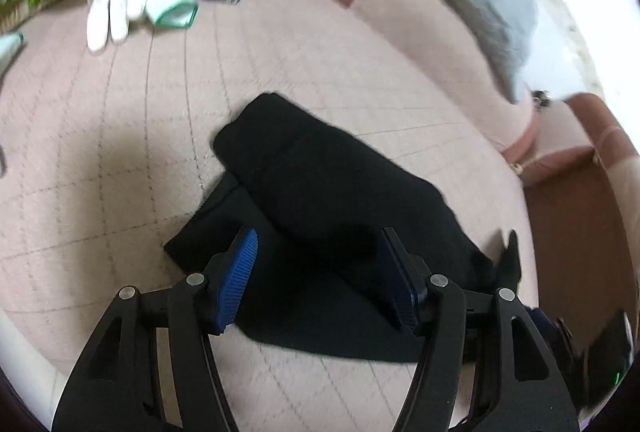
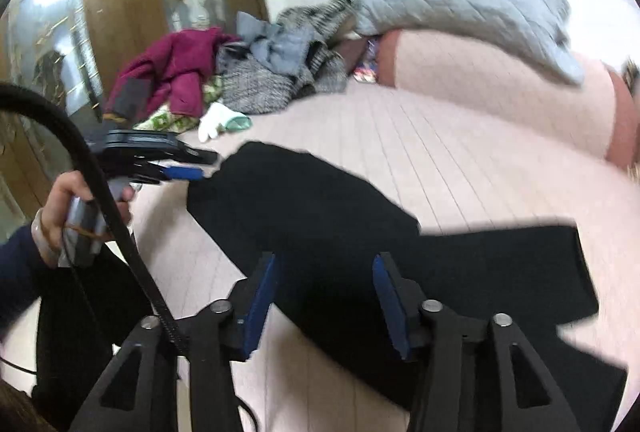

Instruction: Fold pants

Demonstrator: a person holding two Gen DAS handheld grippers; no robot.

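Note:
Black pants [image 1: 320,200] lie partly folded on a pink quilted bed [image 1: 120,152]. In the left wrist view my left gripper [image 1: 318,244] is open, its blue pads spread above the near part of the pants and holding nothing. In the right wrist view the pants [image 2: 320,204] stretch from the centre to the right. My right gripper [image 2: 326,264] is open over them and empty. The left gripper [image 2: 188,172] also shows there at the left, held in a hand just beside the pants' far end.
A pile of clothes [image 2: 256,72] with a maroon jacket [image 2: 172,68] sits at the bed's far side, and a white glove [image 1: 116,12] lies near it. A grey quilted blanket [image 2: 472,4] lies on the pink pillow [image 2: 500,96]. A wooden door [image 2: 128,4] stands behind.

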